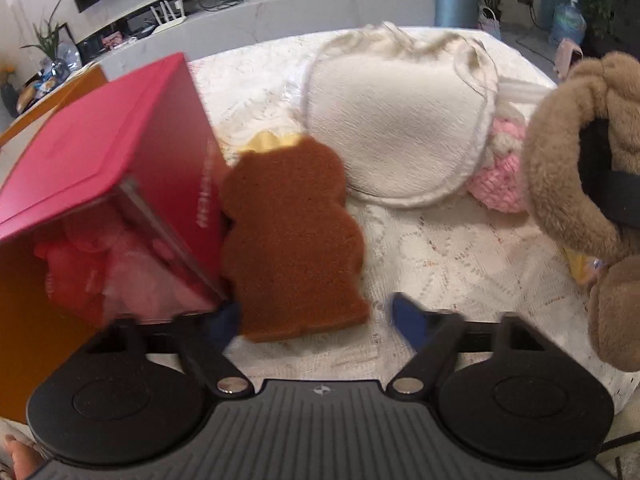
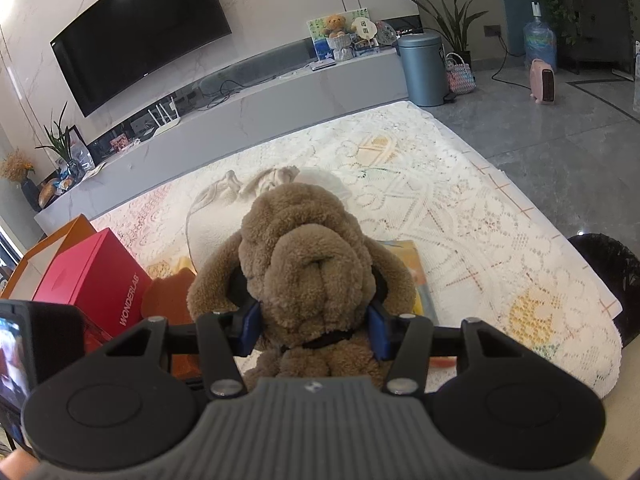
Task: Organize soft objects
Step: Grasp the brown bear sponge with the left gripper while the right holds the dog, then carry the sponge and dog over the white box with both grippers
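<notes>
Right wrist: lace tablecloth (image 2: 460,208) | TV (image 2: 140,36) on wall | right tongs (image 2: 312,330) grip plush dog (image 2: 308,264) | left tongs (image 1: 320,320) wide

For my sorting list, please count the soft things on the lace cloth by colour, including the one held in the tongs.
Brown: 2, the bear-shaped sponge and the plush dog held in the right tongs
Cream: 1, the round pad
Pink: 1, the knitted piece
Total: 4

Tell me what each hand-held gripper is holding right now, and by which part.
The right hand-held gripper grips the plush dog at the neck, below its head. The left hand-held gripper holds nothing; the brown sponge lies between its open jaws.
</notes>
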`<move>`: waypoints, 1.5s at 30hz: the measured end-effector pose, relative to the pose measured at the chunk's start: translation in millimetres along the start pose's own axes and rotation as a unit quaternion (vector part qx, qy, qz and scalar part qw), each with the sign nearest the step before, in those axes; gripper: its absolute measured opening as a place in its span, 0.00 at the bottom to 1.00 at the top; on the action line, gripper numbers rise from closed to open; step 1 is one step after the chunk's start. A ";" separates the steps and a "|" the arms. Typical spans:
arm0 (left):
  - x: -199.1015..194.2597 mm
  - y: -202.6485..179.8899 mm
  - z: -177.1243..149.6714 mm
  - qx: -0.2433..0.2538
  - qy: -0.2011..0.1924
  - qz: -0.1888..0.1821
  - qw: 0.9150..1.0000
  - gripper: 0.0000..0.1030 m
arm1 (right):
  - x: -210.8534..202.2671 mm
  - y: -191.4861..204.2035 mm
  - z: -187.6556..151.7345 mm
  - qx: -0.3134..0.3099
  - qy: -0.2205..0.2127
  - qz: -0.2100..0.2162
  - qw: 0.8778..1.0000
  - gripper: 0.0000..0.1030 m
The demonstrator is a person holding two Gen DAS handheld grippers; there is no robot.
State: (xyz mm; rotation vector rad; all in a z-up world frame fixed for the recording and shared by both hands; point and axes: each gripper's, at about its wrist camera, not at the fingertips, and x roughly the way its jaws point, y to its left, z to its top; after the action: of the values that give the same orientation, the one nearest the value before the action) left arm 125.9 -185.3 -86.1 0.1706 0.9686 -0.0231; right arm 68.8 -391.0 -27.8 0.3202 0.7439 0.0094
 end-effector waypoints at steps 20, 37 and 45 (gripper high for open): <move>-110.7 78.8 3.3 0.062 -0.086 -0.181 0.978 0.62 | -5.1 -1.4 -2.2 0.002 -0.008 0.037 0.999 0.51; -121.6 144.6 -6.7 -0.002 -0.066 -0.334 0.940 0.61 | -17.2 9.5 -5.2 -0.021 -0.014 0.048 0.999 0.51; -126.4 172.7 -8.8 -0.035 -0.100 -0.417 0.903 0.61 | -31.4 4.3 -1.8 0.003 -0.039 0.063 0.997 0.51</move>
State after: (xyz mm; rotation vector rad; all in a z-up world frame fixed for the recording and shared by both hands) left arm 63.5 -20.8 35.9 -0.3215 0.7740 -0.7809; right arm 44.9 -390.1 -7.0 0.3703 0.6460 0.1131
